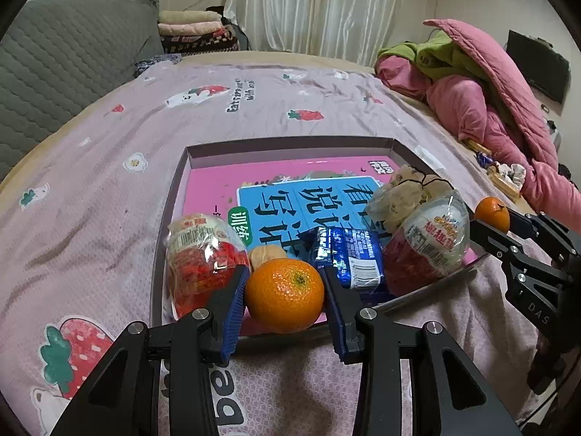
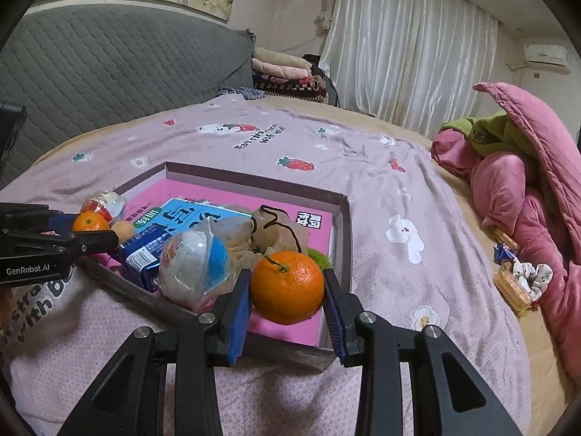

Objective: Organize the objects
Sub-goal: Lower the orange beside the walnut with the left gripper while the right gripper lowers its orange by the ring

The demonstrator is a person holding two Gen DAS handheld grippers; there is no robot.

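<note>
Left fingers (image 1: pixel 285 296) clenched on an orange (image 1: pixel 284 295), right fingers (image 2: pixel 287 292) likewise on a second orange (image 2: pixel 287 287); each fruit is gripped across its width so that it cannot roll. Both are held above the near edge of the box (image 1: pixel 290 142) (its low walls probably meant to keep loose items together). Just beyond the left fingers lie a red packet (image 1: pixel 198 254), a blue packet (image 1: pixel 348 254) and a book (image 1: pixel 308 203). The box rests on the bed (image 1: pixel 109 167).
</note>
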